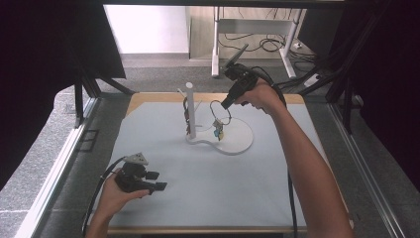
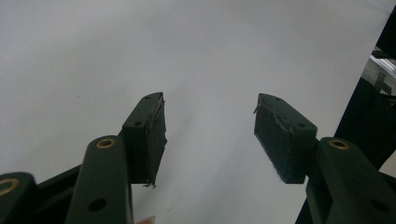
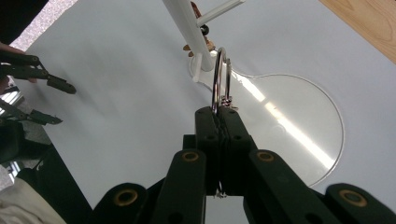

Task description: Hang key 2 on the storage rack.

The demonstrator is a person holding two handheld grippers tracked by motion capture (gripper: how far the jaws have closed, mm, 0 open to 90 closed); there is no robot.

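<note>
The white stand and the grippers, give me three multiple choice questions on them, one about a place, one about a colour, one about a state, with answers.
1. Where is the left gripper?
A. Over the mat's near left part
B. Beside the stand's post
C. Off the table

2. What colour is the stand?
A. Black
B. White
C. Red

3. How does the right gripper stand?
A. Open and empty
B. Shut on the metal ring
C. Shut on the post

Answers:
1. A, the high view shows it low on the left of the grey mat, far from the stand.
2. B, post and round base are both white.
3. B, the right gripper view shows the jaws closed with the metal ring rising from between them.
</note>
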